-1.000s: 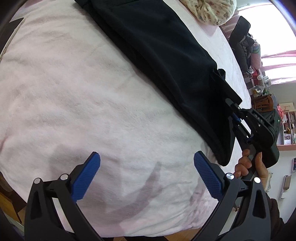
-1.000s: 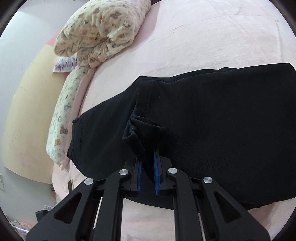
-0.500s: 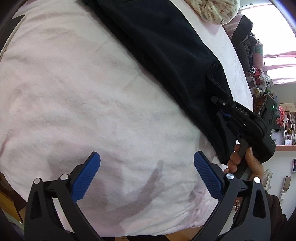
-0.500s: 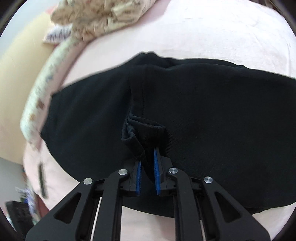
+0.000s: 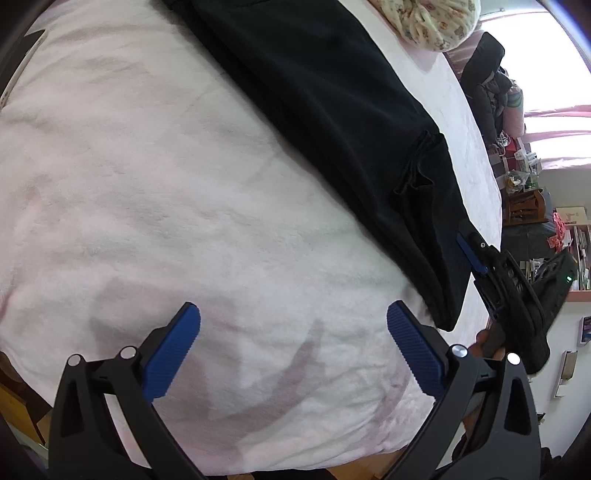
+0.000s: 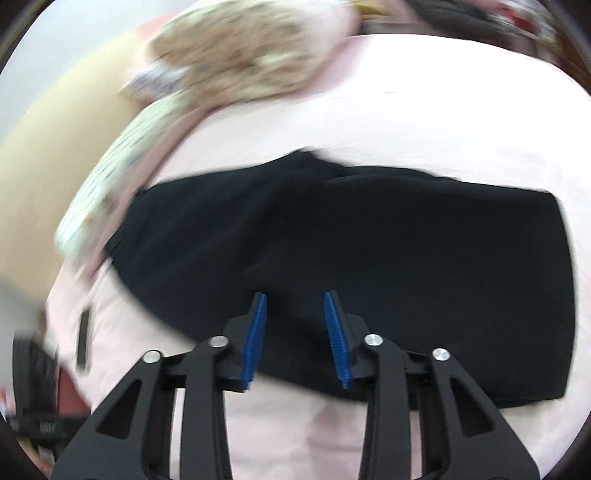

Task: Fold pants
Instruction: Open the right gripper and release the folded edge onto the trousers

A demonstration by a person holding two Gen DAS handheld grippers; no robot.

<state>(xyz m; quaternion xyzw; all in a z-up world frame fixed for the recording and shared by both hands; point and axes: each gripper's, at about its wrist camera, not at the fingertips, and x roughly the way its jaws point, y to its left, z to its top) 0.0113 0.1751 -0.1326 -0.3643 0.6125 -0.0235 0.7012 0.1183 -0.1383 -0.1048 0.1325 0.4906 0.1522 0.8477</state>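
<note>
Black pants [image 5: 332, 110] lie folded in a long band on a pink bed blanket [image 5: 147, 203]; in the right wrist view the pants [image 6: 406, 240] stretch across the middle of the blurred picture. My right gripper [image 6: 295, 317] hovers over their near edge, its jaws opening, with nothing pinched between the blue pads. In the left wrist view the right gripper [image 5: 476, 254] shows at the pants' right end, held by a hand [image 5: 487, 339]. My left gripper [image 5: 293, 339] stands wide open above bare blanket, apart from the pants.
A patterned quilt [image 6: 240, 62] is bunched at the head of the bed, also seen as a quilt [image 5: 428, 22] in the left wrist view. Beyond the bed's right side stand a dark chair [image 5: 487, 85] and cluttered shelves [image 5: 554, 229]. A small dark object [image 6: 84, 343] lies near the bed's left edge.
The right gripper let go of the bunched fold of pants it was pinching and drew back and up; the fabric dropped flat. The left gripper stayed where it was.
</note>
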